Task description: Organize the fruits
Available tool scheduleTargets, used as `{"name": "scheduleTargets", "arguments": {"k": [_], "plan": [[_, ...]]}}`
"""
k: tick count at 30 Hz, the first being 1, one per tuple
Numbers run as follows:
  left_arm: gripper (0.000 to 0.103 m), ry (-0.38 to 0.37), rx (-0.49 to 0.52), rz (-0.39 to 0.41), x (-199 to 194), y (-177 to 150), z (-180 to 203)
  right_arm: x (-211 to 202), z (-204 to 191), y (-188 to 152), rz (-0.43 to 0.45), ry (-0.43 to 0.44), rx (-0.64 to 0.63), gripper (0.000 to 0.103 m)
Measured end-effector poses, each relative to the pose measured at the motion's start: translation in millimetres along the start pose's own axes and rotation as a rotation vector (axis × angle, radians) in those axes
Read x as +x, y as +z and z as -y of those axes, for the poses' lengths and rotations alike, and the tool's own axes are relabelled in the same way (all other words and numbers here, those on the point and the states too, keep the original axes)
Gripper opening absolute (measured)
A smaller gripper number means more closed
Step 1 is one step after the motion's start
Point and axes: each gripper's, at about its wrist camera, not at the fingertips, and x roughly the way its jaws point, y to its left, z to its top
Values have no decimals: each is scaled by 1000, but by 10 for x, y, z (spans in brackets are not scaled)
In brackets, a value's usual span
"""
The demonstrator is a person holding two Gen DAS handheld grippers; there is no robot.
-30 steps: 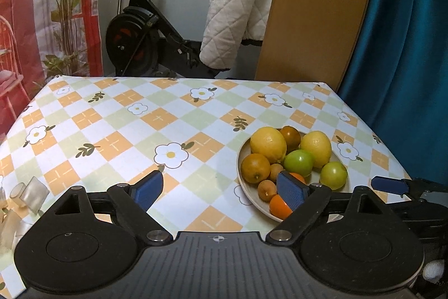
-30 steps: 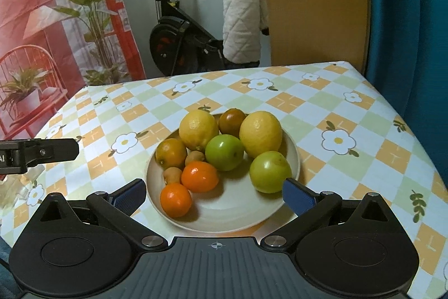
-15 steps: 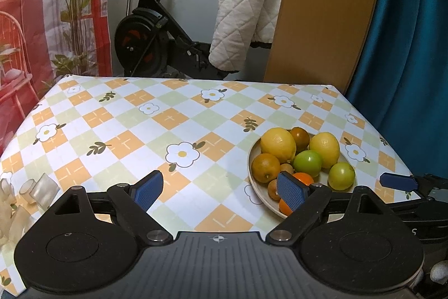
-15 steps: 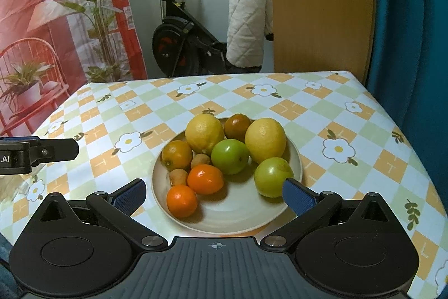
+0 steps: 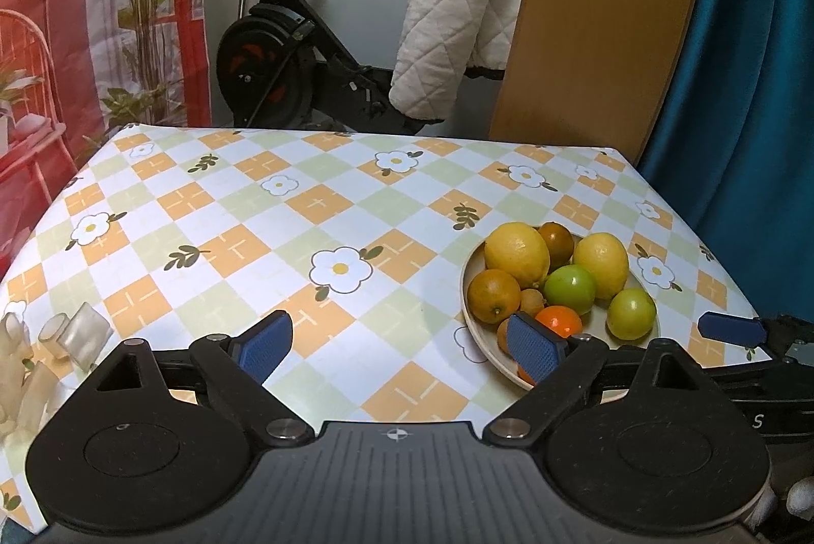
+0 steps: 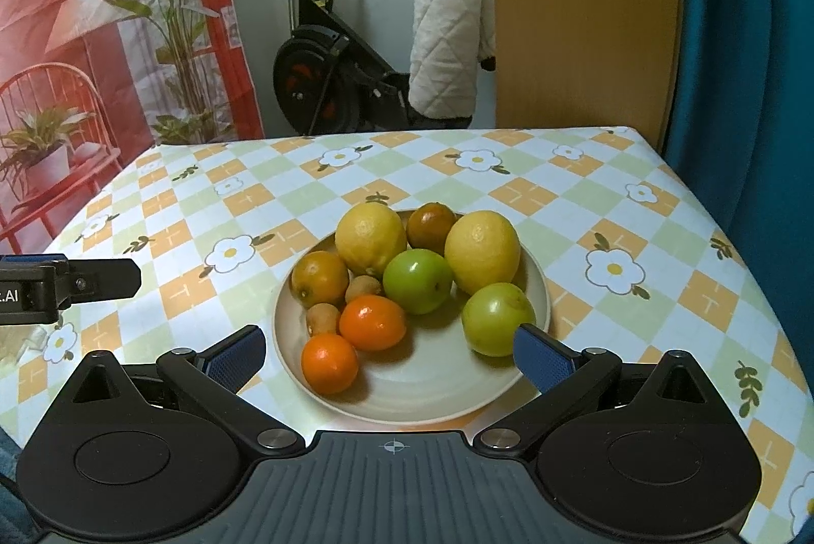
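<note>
A beige plate holds two lemons, two green apples, several oranges, a brownish fruit and two small brown fruits. It rests on the flowered tablecloth, at the right in the left wrist view. My right gripper hovers open over the plate's near rim, gripping nothing. My left gripper is to the left of the plate, its jaws opening with only tablecloth between them. One right gripper finger shows beyond the plate.
Clear plastic pieces lie at the table's left edge. Behind the table are an exercise bike, a white quilt and a wooden board. A teal curtain hangs at the right edge.
</note>
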Motion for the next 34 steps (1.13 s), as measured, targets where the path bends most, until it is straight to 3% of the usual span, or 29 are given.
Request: {"name": "scheduleTargets", "arguments": {"k": [34], "plan": [[94, 19, -9, -4, 19, -24, -12, 49, 6, -32, -13, -1, 2, 102]]}}
